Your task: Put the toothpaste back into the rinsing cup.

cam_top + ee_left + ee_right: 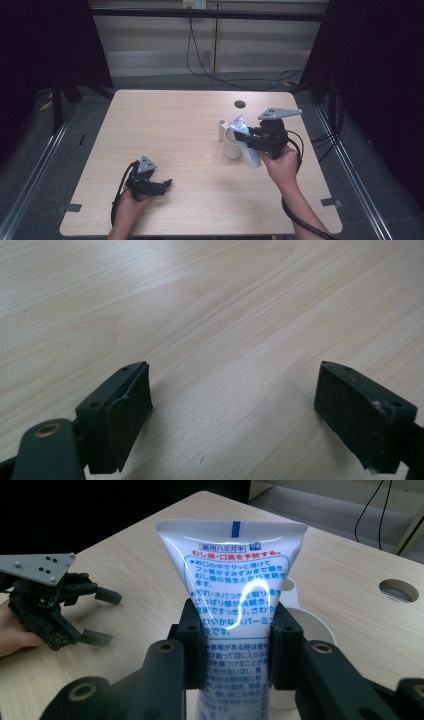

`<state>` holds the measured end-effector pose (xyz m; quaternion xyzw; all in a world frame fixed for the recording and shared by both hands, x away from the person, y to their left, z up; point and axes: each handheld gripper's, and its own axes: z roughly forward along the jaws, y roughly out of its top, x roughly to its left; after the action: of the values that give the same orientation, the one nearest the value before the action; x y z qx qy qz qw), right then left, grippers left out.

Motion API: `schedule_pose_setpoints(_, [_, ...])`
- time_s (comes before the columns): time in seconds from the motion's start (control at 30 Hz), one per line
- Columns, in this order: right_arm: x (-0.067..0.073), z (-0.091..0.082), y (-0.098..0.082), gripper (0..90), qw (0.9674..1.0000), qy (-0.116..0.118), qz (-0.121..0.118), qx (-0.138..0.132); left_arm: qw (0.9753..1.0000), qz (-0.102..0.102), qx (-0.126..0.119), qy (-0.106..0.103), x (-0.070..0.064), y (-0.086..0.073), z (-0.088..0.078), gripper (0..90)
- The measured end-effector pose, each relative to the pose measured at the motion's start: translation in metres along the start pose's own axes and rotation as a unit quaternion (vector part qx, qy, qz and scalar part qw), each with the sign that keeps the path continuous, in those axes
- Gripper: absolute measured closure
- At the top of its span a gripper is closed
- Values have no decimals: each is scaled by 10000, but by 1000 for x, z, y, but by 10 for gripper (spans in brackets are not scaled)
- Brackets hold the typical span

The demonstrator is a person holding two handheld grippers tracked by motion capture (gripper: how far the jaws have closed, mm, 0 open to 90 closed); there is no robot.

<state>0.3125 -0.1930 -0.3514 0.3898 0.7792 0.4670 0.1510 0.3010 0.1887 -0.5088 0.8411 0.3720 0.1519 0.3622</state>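
A white toothpaste tube point(235, 575) with blue and red print stands between the pads of my right gripper point(237, 650), which is shut on its middle, crimped end up. In the high view the tube point(253, 159) hangs tilted right beside a white cup point(231, 148) at the table's centre right, with the right gripper point(246, 138) reaching in from the right. The cup point(310, 625) shows just behind the tube. My left gripper point(164, 186) rests near the front left of the table, open, and its jaws point(235, 410) stand wide apart over bare wood.
A small white upright piece point(222, 130) stands against the cup's far side. A round cable hole point(240, 104) lies in the wooden table point(170, 125) behind it. The left gripper point(95, 617) lies off to the left in the right gripper view. Cables trail on the floor beyond.
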Motion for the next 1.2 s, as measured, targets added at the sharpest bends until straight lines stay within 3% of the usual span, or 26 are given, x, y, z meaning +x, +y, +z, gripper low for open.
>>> schedule_pose_setpoints(0.57, [-8,1,8,667,9989,-301,98,-340,10000,18,4,2,0,0,0,149])
schedule_pose_setpoints(1.2, [-13,3,16,666,9971,-463,171,-578,10000,16,4,1,0,0,0,149])
